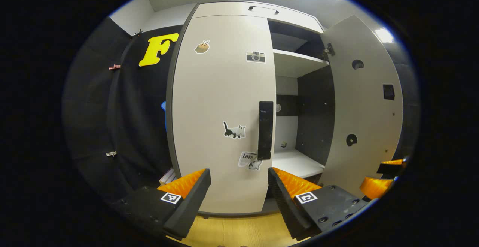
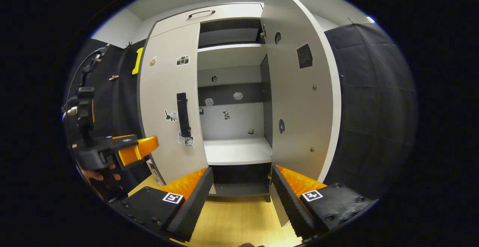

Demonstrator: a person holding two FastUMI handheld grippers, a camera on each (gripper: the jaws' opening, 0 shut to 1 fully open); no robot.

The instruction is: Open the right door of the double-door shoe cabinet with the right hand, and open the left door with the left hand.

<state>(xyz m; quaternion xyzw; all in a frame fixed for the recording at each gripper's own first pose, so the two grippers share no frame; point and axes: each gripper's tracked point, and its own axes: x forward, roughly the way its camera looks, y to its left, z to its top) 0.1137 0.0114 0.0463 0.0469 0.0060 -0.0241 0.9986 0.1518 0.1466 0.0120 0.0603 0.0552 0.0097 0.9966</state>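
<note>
While the right door [image 2: 299, 90] of the shoe cabinet [image 2: 224, 13] stands swung wide open, its inner face turned toward the middle, the left door [image 1: 224, 108] is shut flat against the cabinet front. That left door carries a dark upright handle [image 1: 265, 130] near its inner edge and several stickers: a cat [image 1: 234, 131], a camera [image 1: 255, 57] and a small paper one [image 1: 249, 159] low down. Behind the open door, the inside shows a lower shelf [image 2: 237, 151] and an upper shelf [image 2: 230, 56], with small stickers on the back wall.

In the left gripper view, the left claw [image 1: 239, 183] is spread wide with nothing between its fingers, pointing at the closed left door, the handle just above and between the fingertips but not touched. In the right gripper view, the right claw [image 2: 242, 183] is likewise spread wide and empty, aimed at the open compartment, with the lower edge of the right door near its right finger [image 2: 295, 198]. The left claw also appears at the left of that view, held by a hand [image 2: 99, 174]. A light wooden floor [image 2: 235, 224] lies below the cabinet.
</note>
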